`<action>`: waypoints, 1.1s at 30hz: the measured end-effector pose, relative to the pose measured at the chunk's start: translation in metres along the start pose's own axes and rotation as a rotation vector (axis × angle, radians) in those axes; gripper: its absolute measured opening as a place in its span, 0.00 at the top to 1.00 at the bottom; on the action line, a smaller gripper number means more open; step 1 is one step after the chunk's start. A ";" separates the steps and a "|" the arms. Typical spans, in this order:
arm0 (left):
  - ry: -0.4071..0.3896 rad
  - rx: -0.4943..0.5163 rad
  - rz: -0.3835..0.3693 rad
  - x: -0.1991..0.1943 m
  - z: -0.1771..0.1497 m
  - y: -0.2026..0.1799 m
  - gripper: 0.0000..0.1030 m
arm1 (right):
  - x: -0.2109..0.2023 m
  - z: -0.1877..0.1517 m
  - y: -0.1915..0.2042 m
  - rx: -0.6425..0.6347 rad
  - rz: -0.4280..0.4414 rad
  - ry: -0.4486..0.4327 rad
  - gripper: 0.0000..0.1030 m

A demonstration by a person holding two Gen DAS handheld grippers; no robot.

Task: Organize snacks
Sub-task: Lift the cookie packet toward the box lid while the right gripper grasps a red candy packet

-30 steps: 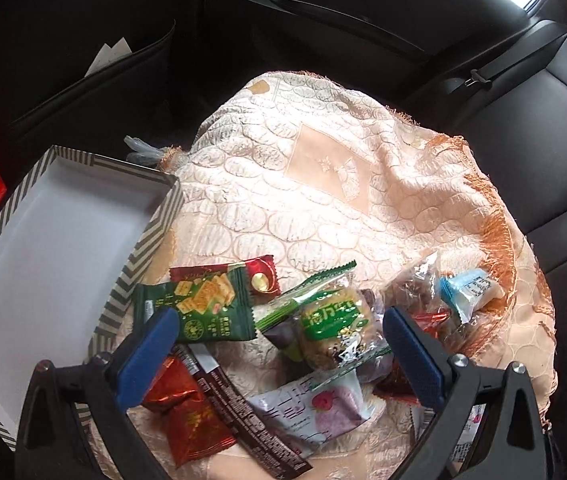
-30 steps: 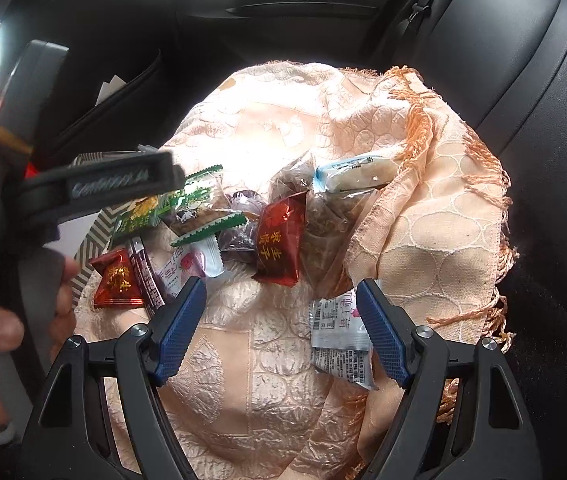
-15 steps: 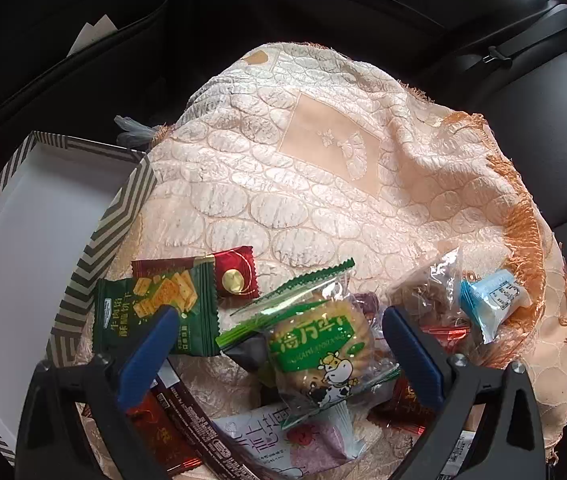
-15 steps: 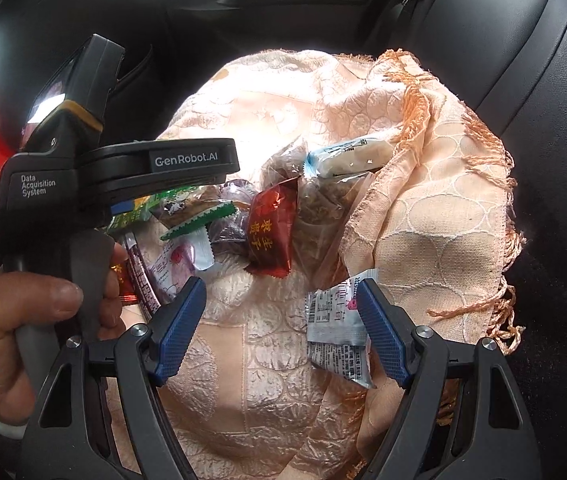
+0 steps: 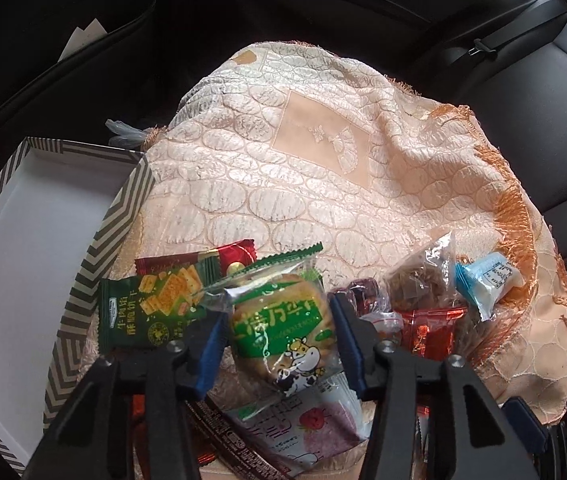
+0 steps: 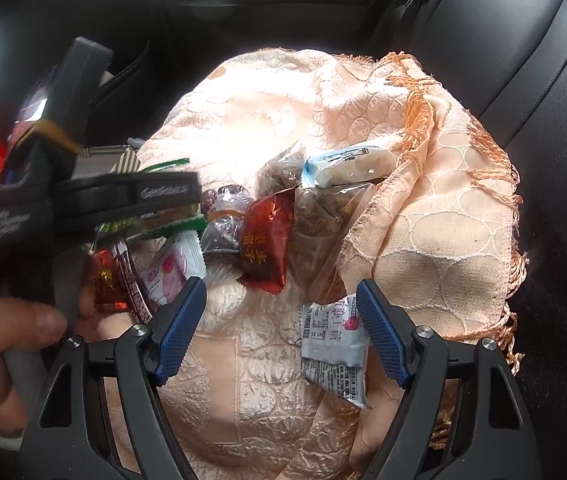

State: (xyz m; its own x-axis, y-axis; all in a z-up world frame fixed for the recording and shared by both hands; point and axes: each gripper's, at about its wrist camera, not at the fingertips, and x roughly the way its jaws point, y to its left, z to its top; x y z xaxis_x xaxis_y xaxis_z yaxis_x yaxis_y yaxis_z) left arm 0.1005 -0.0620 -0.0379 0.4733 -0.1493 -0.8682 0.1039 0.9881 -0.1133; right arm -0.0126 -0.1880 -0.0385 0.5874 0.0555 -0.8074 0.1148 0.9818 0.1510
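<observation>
A pile of wrapped snacks lies on a peach cloth (image 5: 291, 184) over a car seat. My left gripper (image 5: 279, 332) is shut on a clear-and-green biscuit packet with a cow picture (image 5: 279, 328), its blue pads pressing both sides. A dark green cracker packet (image 5: 151, 308) lies just left of it, a pink-and-white packet (image 5: 303, 432) below. My right gripper (image 6: 279, 328) is open and empty above bare cloth; a grey-white packet (image 6: 333, 344) lies by its right finger and a red packet (image 6: 265, 248) beyond it.
A white box with a striped rim (image 5: 95, 248) sits left of the pile. A light-blue packet (image 5: 487, 284) and a clear bag of dark snacks (image 5: 419, 280) lie at the right. Black seat back (image 6: 523, 60) surrounds the cloth. The hand holding the left gripper (image 6: 7, 332) shows at left.
My left gripper moved forward and down over the biscuit packet and closed on it. My right gripper stayed open and almost still.
</observation>
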 end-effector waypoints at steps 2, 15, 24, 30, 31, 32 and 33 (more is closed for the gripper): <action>-0.019 0.008 0.008 -0.008 -0.001 0.005 0.51 | 0.001 0.004 -0.001 0.009 -0.001 -0.004 0.24; -0.084 0.026 0.022 -0.058 -0.012 0.036 0.52 | 0.049 0.030 0.004 0.039 -0.022 0.089 0.24; -0.060 0.008 0.047 -0.053 -0.024 0.054 0.52 | 0.062 0.029 -0.001 0.040 0.036 0.116 0.67; -0.059 0.006 0.057 -0.054 -0.029 0.059 0.52 | 0.040 0.018 0.002 0.029 0.051 0.089 0.69; -0.058 0.005 0.056 -0.054 -0.030 0.060 0.52 | 0.034 0.015 0.001 0.032 0.060 0.082 0.69; -0.056 0.005 0.054 -0.054 -0.030 0.060 0.52 | 0.030 0.013 0.001 0.032 0.065 0.076 0.69; -0.055 0.006 0.054 -0.054 -0.031 0.059 0.52 | 0.026 0.011 0.001 0.028 0.063 0.071 0.69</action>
State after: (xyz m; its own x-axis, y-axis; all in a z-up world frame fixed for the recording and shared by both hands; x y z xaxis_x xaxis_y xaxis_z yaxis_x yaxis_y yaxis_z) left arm 0.0542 0.0058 -0.0125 0.5260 -0.0978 -0.8448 0.0823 0.9946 -0.0639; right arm 0.0118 -0.1879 -0.0531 0.5359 0.1309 -0.8341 0.1023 0.9706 0.2180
